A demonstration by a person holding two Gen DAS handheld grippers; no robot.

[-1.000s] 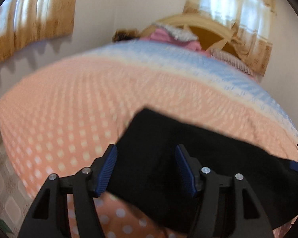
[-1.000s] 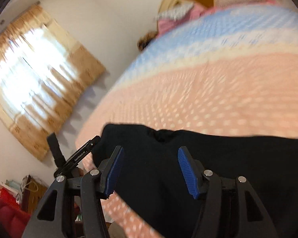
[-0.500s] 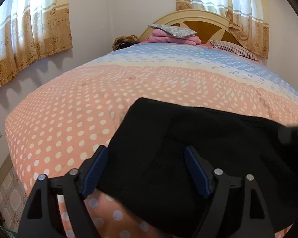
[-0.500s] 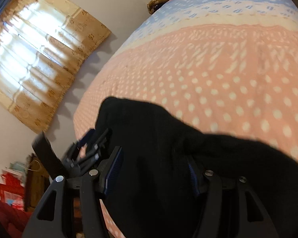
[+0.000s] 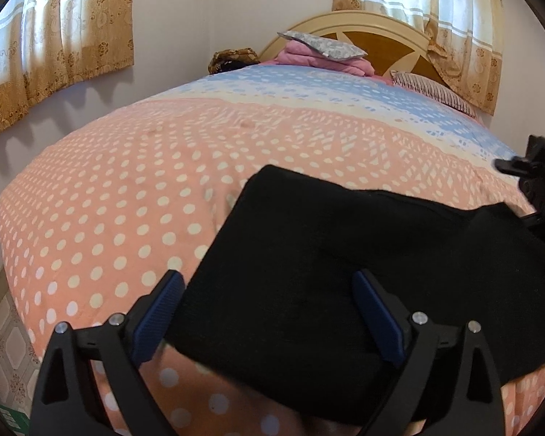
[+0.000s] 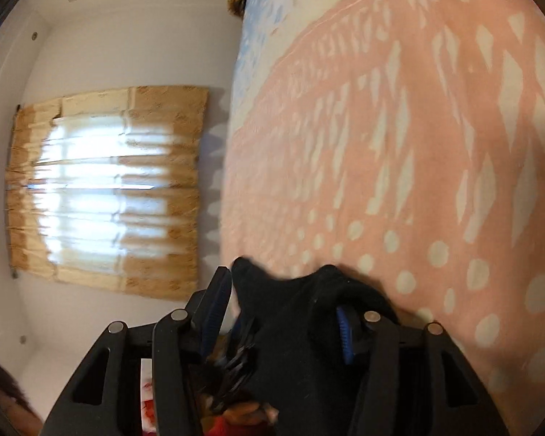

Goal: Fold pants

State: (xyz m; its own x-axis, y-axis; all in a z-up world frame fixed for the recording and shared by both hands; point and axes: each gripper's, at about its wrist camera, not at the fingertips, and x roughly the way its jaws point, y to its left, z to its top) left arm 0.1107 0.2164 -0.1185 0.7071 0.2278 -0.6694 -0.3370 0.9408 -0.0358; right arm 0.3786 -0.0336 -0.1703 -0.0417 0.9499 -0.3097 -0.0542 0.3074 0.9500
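pants (image 5: 309, 261): your black pants lie folded flat on the dotted pink bedspread (image 5: 120, 196), filling the lower right of the left wrist view.
left gripper (image 5: 269, 316): your jaws are opening and already stand wide. The pants sit between the blue pads (image 5: 160, 309), but neither pad presses on the cloth.
right gripper (image 6: 279, 312): yours is rolled sideways with its jaws closing. A bunched fold of pants lies between them, draped over the right-hand pad. Can't tell if it's pinched.
background: curtained window (image 6: 105, 192) at left of the right wrist view, headboard (image 5: 367, 32) at top of the left one.
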